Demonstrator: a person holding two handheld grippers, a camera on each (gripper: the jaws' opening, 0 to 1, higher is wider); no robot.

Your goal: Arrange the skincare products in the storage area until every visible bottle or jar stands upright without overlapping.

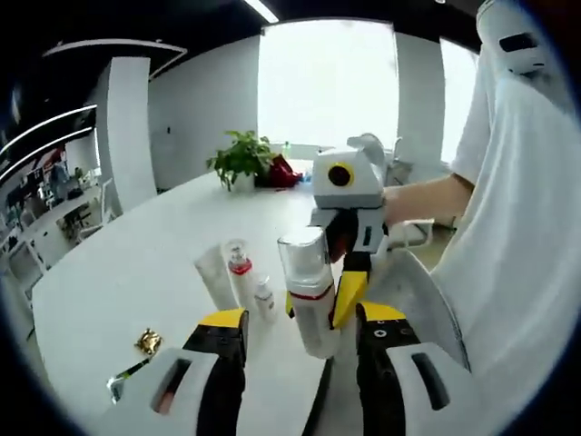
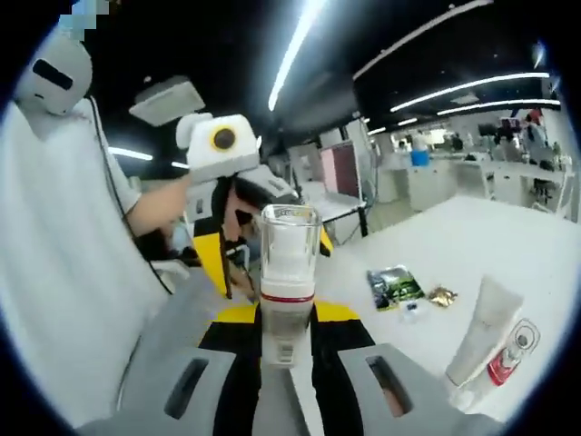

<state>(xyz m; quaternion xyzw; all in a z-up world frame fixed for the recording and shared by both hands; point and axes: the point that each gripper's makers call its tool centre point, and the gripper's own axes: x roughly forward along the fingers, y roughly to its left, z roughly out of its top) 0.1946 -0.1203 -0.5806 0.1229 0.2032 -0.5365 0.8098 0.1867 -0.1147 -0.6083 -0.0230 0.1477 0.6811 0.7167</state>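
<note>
A white bottle point(image 1: 310, 300) with a clear cap and a red band stands upright between the yellow fingertips of my right gripper point(image 2: 289, 316), which is shut on it. The same bottle point(image 2: 289, 272) rises in the middle of the right gripper view. My left gripper point(image 1: 300, 320) is open, its jaws wide apart on either side of the bottle's base and not touching it. On the white table point(image 1: 136, 272) to the left lie a white tube point(image 1: 212, 272), a red-collared bottle point(image 1: 240, 271) and a small white bottle point(image 1: 264, 296).
A grey tray point(image 1: 413, 286) lies under the held bottle, by a person in a white shirt point(image 1: 517, 227). A gold item point(image 1: 148, 342) and a sachet point(image 1: 119, 385) lie at the near left. A potted plant point(image 1: 241, 160) stands at the table's far end.
</note>
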